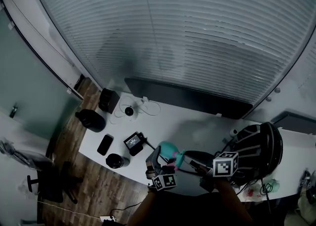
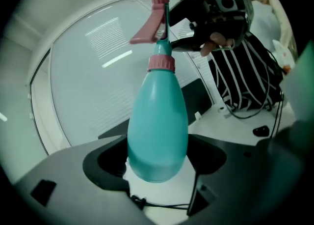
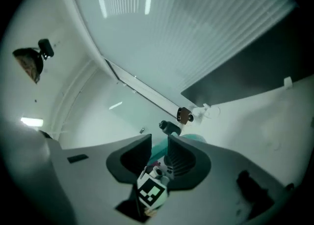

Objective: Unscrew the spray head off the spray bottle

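Left gripper (image 2: 157, 164) clamps bottle (image 2: 157, 121), right gripper (image 3: 159, 144) sprayer (image 2: 151, 23)
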`<state>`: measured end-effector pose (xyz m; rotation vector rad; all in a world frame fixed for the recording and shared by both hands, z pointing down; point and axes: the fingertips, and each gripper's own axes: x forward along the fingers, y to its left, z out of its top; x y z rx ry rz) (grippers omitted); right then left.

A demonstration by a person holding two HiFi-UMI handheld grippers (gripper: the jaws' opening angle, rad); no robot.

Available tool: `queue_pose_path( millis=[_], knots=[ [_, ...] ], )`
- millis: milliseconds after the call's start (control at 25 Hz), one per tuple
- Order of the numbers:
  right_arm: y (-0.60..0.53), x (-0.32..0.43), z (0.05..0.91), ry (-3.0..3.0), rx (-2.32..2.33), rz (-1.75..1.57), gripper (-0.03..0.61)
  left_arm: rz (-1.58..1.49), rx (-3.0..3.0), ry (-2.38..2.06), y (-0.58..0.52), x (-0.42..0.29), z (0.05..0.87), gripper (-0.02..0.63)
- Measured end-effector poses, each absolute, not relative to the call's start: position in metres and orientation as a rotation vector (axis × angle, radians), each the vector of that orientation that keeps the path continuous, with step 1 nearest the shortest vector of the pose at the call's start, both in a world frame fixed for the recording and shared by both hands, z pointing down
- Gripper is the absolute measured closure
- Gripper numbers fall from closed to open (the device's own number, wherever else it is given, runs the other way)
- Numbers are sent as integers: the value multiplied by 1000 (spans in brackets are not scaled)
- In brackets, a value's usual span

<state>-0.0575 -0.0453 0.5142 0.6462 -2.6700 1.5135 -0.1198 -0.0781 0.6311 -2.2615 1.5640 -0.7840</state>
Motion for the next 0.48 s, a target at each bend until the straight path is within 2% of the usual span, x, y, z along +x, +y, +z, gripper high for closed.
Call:
queue_pose_path(
  millis=[200, 480],
  knots=[
    [-33, -59, 535, -2534, 550, 1520, 492, -940, -2015, 1459, -81, -138, 628, 239],
    [-28, -72, 543, -2498, 550, 1230, 492, -1004, -1973, 1519, -83, -160, 632, 239]
  ],
)
